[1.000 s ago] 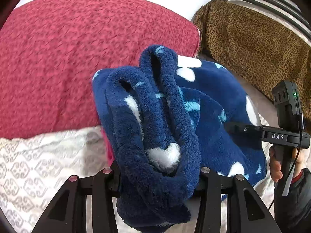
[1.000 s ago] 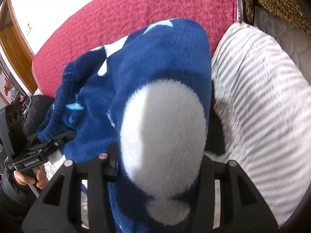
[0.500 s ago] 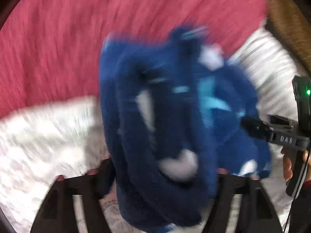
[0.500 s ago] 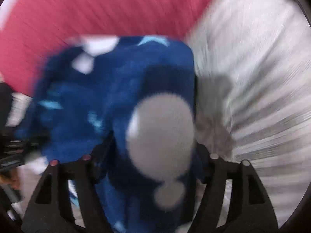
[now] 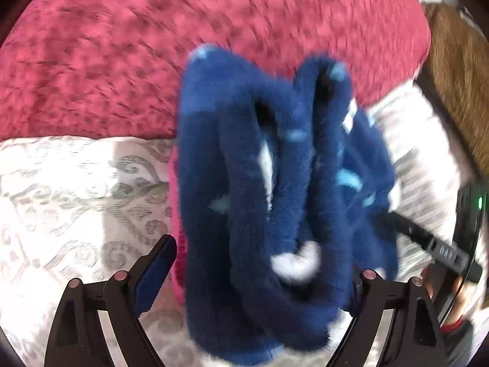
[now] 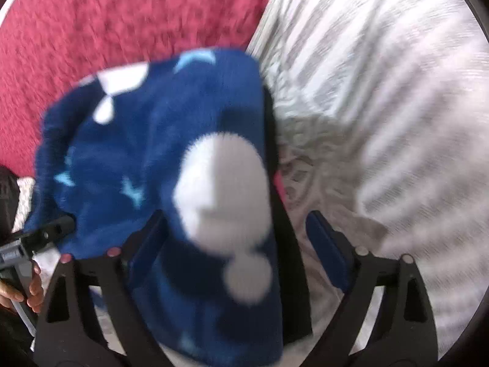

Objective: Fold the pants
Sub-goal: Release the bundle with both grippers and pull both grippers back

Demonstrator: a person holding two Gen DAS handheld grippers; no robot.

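Releasing: both grippers opening, left gripper [image 5: 262, 272] and right gripper [image 6: 235, 238] jaws apart, pads off. Pants [image 5: 275, 189] bunched between each pair, over the bed [image 5: 76, 189]. Back out straight, without snagging fleece.

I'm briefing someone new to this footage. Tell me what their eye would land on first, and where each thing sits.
First, the fluffy navy pants with white and pale blue shapes, bunched in the middle between the fingers of both grippers, whose jaws are opening. Behind them a big red blanket fills the top. A striped white pillow lies to the right in the right wrist view.
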